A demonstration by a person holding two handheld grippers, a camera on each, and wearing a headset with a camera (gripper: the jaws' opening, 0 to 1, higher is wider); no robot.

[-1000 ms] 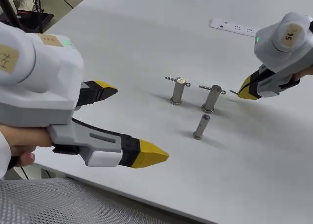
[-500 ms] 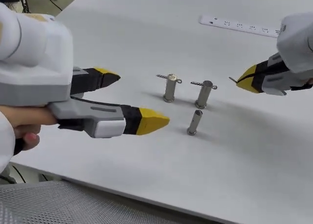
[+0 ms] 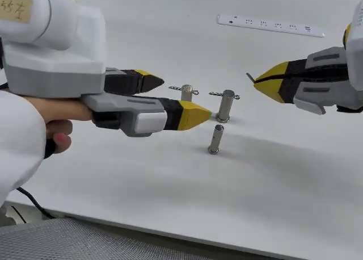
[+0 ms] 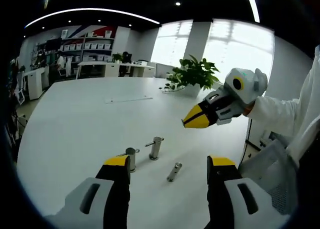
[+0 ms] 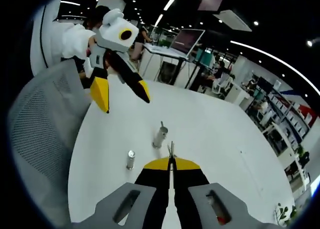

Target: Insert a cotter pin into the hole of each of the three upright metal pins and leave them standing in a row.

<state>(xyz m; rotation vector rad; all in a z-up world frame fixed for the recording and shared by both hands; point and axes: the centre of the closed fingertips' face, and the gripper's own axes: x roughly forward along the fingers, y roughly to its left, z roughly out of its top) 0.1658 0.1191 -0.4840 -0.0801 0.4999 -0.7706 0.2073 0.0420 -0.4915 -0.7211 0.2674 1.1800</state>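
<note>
1. Yellow-tipped L gripper [image 3: 173,98]: jaws spread wide, nothing btwn them, touching nothing, above the white table [image 3: 142,203].
2. R gripper [image 5: 171,165]: jaws clenched on the held cotter pin [image 5: 171,150]; its thin end pokes out past the tips.
3. Bare metal pin [image 4: 174,171]: ahead of the L jaws, in line w/ their gap, clear of both grippers.
4. First fitted pin [image 4: 131,156]: just beyond the L gripper's left-hand tip, first cotter [image 3: 177,88] through its head.
5. Second fitted pin [image 4: 156,147]: farther ahead in the gap, second cotter [image 3: 216,94] through its head.
6. R tips aim toward the pins, well apart from them.
</note>
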